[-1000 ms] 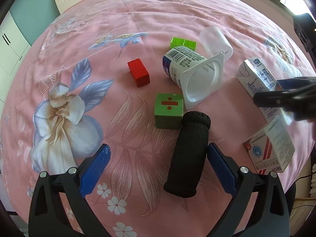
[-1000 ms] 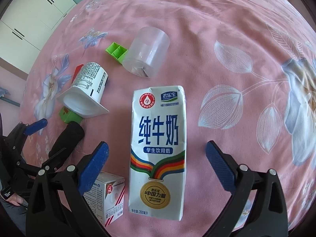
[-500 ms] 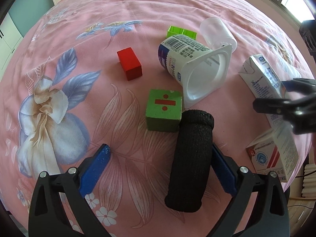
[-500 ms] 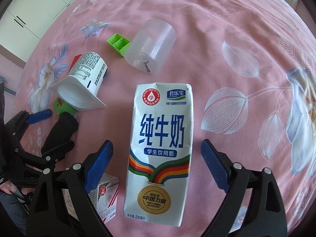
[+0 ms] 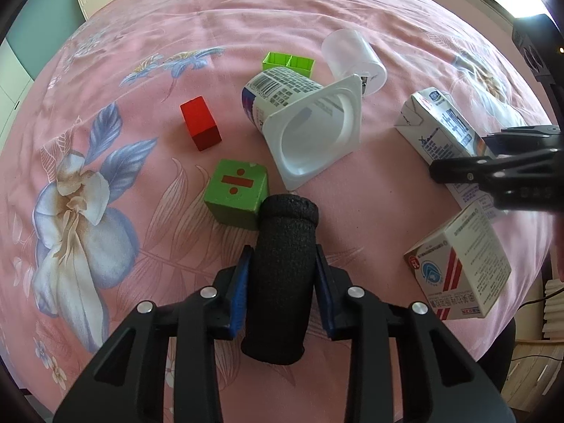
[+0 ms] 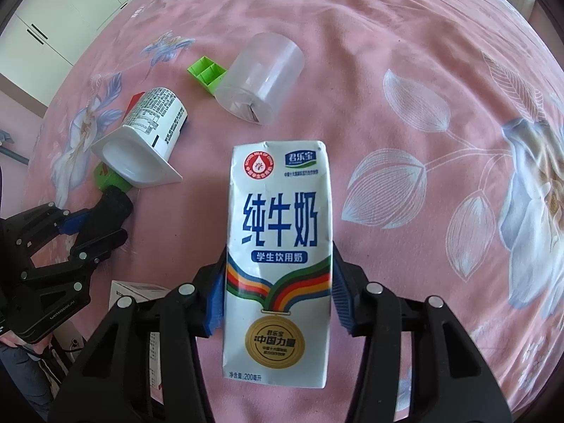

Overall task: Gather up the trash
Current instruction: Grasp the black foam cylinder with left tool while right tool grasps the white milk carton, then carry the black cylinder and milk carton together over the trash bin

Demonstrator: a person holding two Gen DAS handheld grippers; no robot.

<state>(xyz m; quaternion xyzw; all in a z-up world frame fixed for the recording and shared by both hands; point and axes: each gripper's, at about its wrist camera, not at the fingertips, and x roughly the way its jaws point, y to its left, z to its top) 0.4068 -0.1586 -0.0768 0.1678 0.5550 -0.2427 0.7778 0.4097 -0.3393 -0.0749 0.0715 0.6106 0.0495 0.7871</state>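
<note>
L wrist: left tool [image 5: 282, 289] closing, pads on black foam roll [image 5: 280, 275] lying on bed [image 5: 246, 17]; grip mid-length, lift straight | R wrist: right tool [image 6: 278, 289] closing on milk carton [image 6: 278, 257], flat on bed; squeeze gently, avoid crushing.

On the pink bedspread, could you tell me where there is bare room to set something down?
Bare: left of the red block, and right of the milk carton. Crowded: yogurt cup, green block, foam roll, clear cup.
</note>
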